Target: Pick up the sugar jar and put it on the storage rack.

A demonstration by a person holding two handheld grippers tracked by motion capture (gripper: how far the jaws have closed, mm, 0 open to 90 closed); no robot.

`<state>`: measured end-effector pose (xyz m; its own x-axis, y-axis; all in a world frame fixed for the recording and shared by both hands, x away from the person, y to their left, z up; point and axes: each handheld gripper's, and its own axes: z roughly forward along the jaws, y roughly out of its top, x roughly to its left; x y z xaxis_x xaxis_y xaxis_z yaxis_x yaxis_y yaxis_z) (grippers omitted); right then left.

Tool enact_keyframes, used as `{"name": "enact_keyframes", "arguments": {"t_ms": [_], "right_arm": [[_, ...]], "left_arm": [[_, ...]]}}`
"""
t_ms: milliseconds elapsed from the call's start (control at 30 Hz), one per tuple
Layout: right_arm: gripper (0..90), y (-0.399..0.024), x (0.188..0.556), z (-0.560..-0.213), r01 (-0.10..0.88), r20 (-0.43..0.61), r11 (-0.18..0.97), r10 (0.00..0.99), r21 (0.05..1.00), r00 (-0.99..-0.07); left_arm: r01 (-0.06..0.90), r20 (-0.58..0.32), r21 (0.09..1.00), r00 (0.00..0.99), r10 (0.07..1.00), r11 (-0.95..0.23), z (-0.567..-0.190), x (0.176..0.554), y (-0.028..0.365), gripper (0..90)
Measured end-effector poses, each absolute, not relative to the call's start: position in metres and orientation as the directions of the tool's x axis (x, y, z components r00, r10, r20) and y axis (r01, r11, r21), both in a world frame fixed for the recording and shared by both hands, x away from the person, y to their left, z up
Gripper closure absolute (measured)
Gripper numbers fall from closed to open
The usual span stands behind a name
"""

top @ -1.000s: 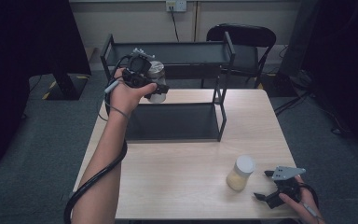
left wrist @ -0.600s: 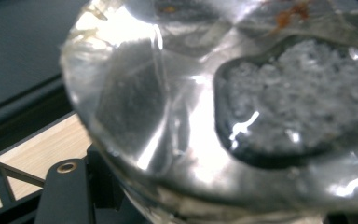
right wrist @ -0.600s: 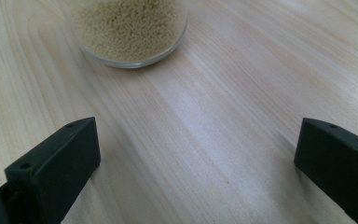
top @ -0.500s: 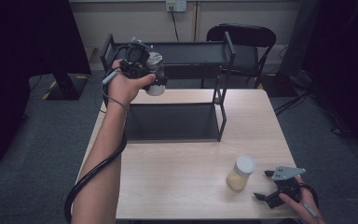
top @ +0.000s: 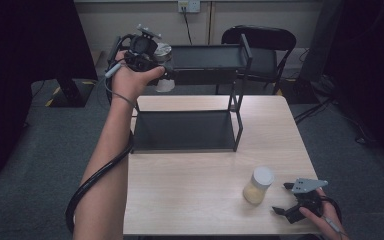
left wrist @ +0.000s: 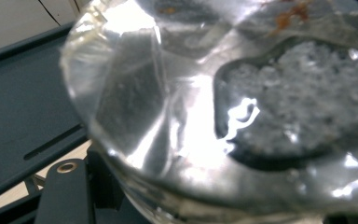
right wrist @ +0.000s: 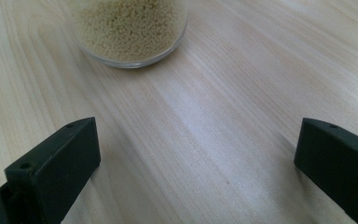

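Up by the shelf rim (top: 207, 49), left gripper (top: 156, 59) clamping clear jar (top: 164, 67)

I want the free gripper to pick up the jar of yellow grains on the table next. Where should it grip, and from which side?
Grip the jar of yellow grains around its clear round body, below the white lid. It stands upright on the table, so a level approach from the right gripper side probably suits best; its jaws stand wide open, already facing the jar, with bare tabletop between them.
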<state>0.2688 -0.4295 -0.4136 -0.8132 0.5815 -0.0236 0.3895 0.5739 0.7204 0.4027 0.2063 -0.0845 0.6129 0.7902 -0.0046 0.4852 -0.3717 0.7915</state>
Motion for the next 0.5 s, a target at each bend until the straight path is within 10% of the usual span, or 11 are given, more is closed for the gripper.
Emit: {"name": "enact_keyframes", "arguments": {"t_ms": [500], "right_arm": [[0.0,-0.429,0.269,-0.414,0.390,-0.023,0.574,0.582,0.720,-0.813]], "left_arm": [[0.493,-0.003,0.786,0.606,0.796,-0.372,-0.071,0.417,0.206,31.0]]}}
